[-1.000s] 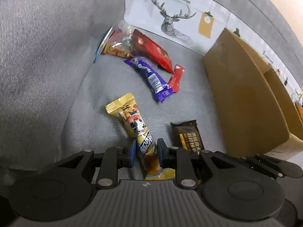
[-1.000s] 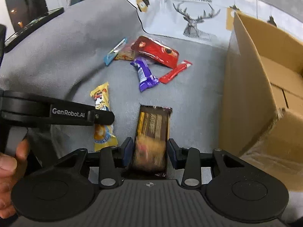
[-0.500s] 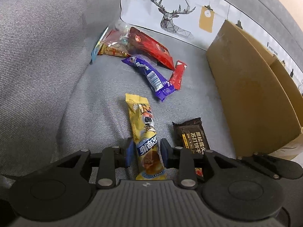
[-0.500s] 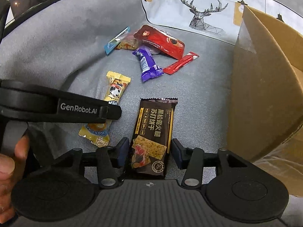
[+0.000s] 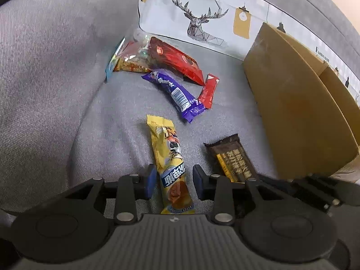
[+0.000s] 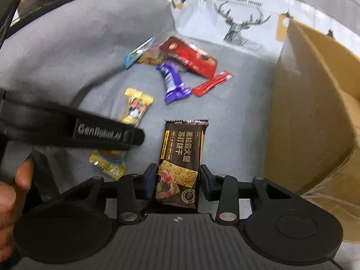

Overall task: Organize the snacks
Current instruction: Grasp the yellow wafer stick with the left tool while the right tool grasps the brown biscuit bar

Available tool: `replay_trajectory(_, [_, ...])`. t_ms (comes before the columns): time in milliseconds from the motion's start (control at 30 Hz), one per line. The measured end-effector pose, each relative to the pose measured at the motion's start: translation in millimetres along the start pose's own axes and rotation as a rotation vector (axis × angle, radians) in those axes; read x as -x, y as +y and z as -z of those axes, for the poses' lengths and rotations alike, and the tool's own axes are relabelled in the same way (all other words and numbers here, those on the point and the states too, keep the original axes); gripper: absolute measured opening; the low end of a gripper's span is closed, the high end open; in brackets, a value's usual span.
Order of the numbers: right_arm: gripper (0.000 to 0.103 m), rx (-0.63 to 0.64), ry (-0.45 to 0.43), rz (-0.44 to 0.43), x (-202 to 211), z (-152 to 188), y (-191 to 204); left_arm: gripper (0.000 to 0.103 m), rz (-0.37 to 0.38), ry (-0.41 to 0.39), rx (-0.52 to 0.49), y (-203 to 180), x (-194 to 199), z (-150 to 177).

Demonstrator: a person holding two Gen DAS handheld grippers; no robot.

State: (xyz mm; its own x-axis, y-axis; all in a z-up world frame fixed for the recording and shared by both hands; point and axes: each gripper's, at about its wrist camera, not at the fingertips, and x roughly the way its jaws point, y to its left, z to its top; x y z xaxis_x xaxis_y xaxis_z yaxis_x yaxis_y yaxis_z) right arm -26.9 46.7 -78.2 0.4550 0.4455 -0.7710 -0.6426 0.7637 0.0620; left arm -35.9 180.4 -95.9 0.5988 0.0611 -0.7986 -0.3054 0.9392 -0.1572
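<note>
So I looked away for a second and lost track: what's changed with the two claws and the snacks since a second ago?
The left claw has opened: it pinched the yellow bar a second ago, and gaps now flank it. The bar has swung from slanted to straight. The right claw has widened slightly around the brown pack. The purple bar, red packets and box stayed put.

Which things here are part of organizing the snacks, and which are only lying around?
Part of the job:
yellow snack bar
brown cracker pack
purple bar
red packets
cardboard box
left gripper
right gripper

Only there:
deer-print cushion
grey sofa
</note>
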Motion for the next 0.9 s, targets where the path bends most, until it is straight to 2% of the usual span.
replay_trajectory(100, [0.042, -0.023, -0.018, 0.024, 3.0, -2.9, -5.1, 0.040, -0.017, -0.011, -0.018, -2.8, 0.9, 0.4])
replay_trajectory(233, [0.042, -0.056, 0.030, 0.029, -4.5, -1.3, -10.4, 0.044, -0.026, -0.003, -0.051, -7.9, -0.5, 1.6])
replay_trajectory(400, [0.045, -0.057, 0.041, 0.027, -7.1, -1.0, -8.4, 0.045, -0.042, 0.007, -0.102, -15.4, -4.3, 5.5])
replay_trajectory(900, [0.045, -0.038, 0.036, 0.032, -6.4, 0.3, -7.3, 0.045, -0.058, 0.005, -0.125, -18.5, -5.5, 6.1])
